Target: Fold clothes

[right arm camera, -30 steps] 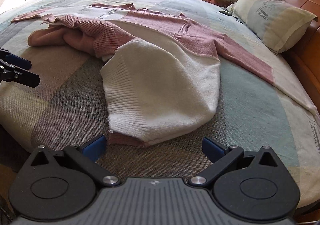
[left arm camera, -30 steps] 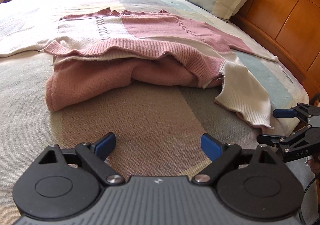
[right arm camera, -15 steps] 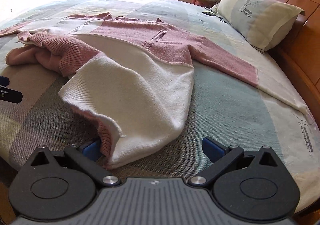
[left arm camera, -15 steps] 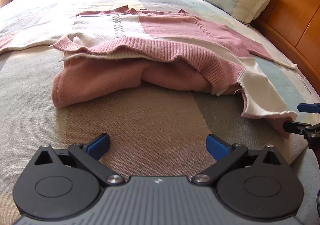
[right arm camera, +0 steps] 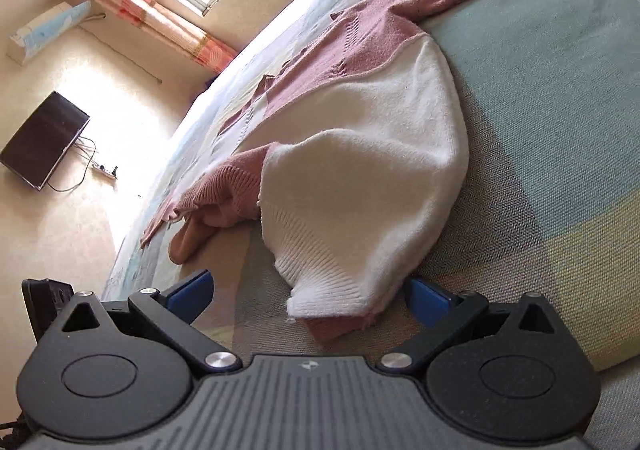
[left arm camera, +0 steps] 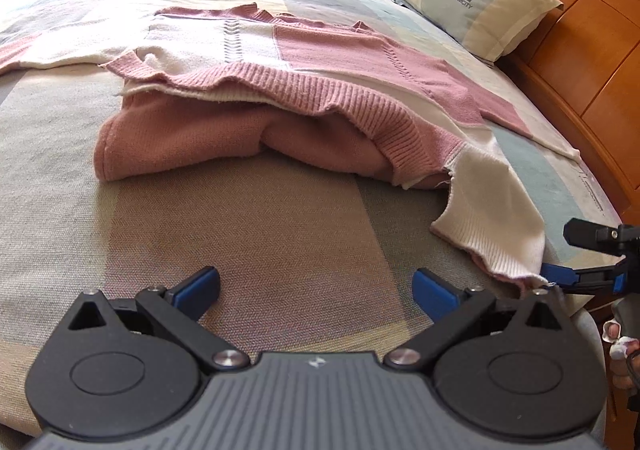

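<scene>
While my left claw [left arm camera: 316,290] hangs wide over bare bed [left arm camera: 280,242], pink-and-cream sweater [left arm camera: 320,62] lies rumpled, hem bunched, cream corner [right arm camera: 340,290] between my right claw's [right arm camera: 308,290] spread fingers, ungripped.

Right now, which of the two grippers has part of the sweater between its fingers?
The right gripper: the sweater's white ribbed corner lies between its open jaws. The left gripper has only bare bedspread between its fingers.
</scene>
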A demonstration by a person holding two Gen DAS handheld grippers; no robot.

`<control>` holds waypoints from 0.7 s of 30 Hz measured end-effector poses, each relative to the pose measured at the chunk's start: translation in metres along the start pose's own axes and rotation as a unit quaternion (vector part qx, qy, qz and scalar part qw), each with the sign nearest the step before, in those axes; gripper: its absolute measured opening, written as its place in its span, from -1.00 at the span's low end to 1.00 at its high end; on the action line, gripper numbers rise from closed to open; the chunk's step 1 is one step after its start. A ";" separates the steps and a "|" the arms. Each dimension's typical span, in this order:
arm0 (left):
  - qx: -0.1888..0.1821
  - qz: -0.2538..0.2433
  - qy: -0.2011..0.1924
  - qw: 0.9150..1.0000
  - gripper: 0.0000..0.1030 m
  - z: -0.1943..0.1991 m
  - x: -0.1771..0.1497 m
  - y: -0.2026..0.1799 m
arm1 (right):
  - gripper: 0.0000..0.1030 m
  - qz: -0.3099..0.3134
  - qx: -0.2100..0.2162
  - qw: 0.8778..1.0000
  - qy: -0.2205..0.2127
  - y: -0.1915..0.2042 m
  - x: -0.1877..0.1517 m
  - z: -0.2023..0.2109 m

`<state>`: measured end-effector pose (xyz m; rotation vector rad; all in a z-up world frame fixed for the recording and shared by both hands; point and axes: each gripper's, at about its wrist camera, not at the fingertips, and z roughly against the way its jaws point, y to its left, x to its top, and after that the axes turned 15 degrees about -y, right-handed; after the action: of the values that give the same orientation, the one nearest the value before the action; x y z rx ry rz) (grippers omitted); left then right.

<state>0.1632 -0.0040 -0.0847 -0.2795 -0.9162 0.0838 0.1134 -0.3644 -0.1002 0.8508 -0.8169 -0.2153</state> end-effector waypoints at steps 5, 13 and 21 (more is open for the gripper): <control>-0.005 0.021 0.001 1.000 0.97 0.000 0.001 -0.002 | 1.00 -0.053 -0.007 0.998 -0.024 -0.007 0.011 -0.009; -0.013 0.021 -0.001 1.000 0.97 0.001 -0.002 -0.006 | 1.00 -0.075 -0.006 0.997 -0.011 -0.001 -0.002 -0.010; -0.008 0.022 0.000 1.000 0.97 0.002 -0.001 -0.002 | 1.00 -0.003 -0.052 0.999 -0.006 0.018 0.005 -0.005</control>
<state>0.1613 -0.0057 -0.0837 -0.3156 -0.9117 0.1176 0.1177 -0.3519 -0.0855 0.7548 -0.8075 -0.2674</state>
